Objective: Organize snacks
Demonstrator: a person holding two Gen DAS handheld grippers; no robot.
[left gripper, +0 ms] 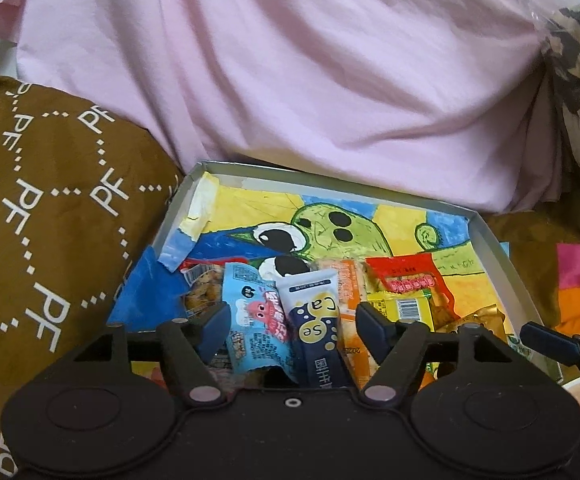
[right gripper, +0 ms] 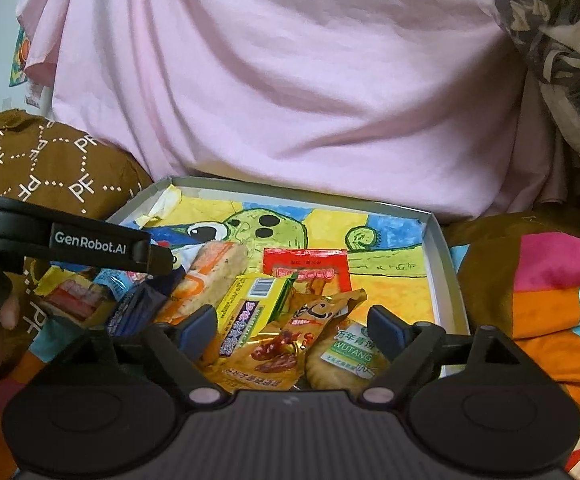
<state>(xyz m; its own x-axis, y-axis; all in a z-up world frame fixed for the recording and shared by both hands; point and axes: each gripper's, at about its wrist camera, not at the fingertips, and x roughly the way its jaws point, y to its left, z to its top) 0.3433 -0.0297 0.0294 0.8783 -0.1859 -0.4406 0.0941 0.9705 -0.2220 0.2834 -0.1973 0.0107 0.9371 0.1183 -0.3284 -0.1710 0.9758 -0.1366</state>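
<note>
The left tool (left gripper: 290, 316) stands with its jaws apart, pressing on nothing: the light blue packet (left gripper: 252, 320) and the dark blue "Ca Se" stick (left gripper: 317, 320) lie loose between its pads. The right tool (right gripper: 293, 330) is likewise apart and empty, straddling the gold packet (right gripper: 278, 344) and the round biscuit in a green-labelled wrapper (right gripper: 341, 354). Neither pad visibly touches a wrapper, so I judge both tools have let go and the snacks rest under their own weight.

All of them lie in the shallow box (left gripper: 489, 232), crowded along its near edge and overlapping one another. The orange-wrapped bar (right gripper: 206, 276), the yellow packet (right gripper: 250, 300) and the red packet (right gripper: 305, 270) sit a little further in, towards the middle. The far edge and both far corners stay bare, showing the green cartoon drawing (right gripper: 266, 228) that lines the bottom.

The box rests on bedding, with a brown cushion (left gripper: 42, 208) beside its left edge and a pink cloth (left gripper: 290, 80) heaped behind its far edge. The low walls probably serve to keep the slippery wrappers from sliding off onto the soft bedding.
</note>
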